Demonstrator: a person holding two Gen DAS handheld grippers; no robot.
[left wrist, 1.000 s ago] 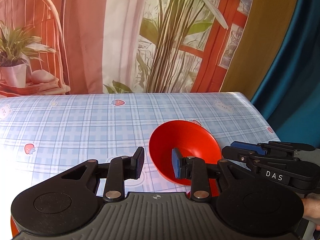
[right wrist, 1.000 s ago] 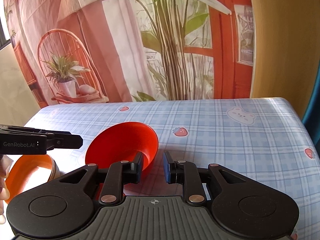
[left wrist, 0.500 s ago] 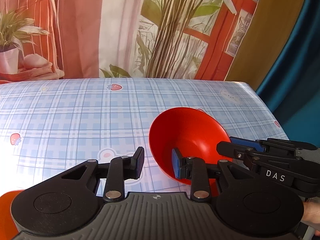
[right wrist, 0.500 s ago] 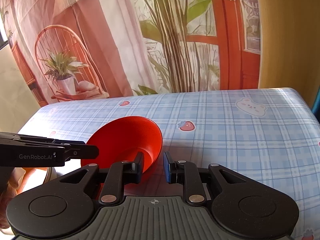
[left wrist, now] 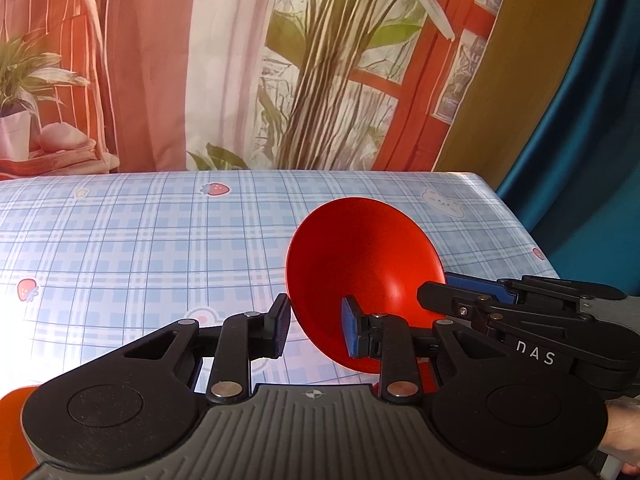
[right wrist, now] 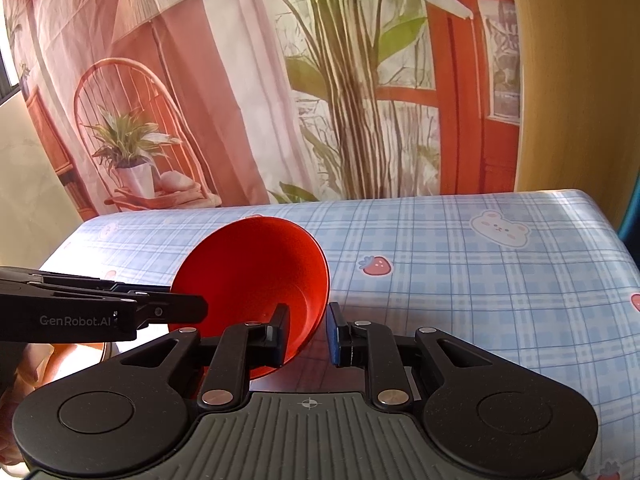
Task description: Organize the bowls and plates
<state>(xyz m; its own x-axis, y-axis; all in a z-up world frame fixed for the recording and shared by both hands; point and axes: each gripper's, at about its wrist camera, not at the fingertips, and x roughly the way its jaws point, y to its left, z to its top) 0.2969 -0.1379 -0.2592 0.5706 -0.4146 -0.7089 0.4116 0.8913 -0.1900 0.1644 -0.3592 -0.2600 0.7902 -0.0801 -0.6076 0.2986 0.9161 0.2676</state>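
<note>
A: Where is the red bowl (left wrist: 362, 268)?

B: It hangs over the checked tablecloth (left wrist: 140, 248), tilted steeply; its hollow faces toward the cameras and a little up, so the axis through its base runs away from them and downward; a round bowl has no long axis beyond that.

A: And the claws?

B: The left gripper (left wrist: 314, 330) straddles the bowl's left rim; the blue-padded finger sits inside the hollow, the other outside; whether both pads press the wall cannot be told from these views. The right gripper (right wrist: 306, 332) straddles the opposite rim with a narrower gap; its inner finger lies against the inside wall; a firm pinch looks likely but is not certain.

A: Which hand is nearer?

B: Neither by much; each has the rim between its fingers, one on each side.

A: Where would it go?

B: Probably to the orange bowl (right wrist: 76, 356), low beside the left gripper in the right wrist view; the red bowl lies up and to the right of it; nesting would need the hollow turned upward first.
</note>
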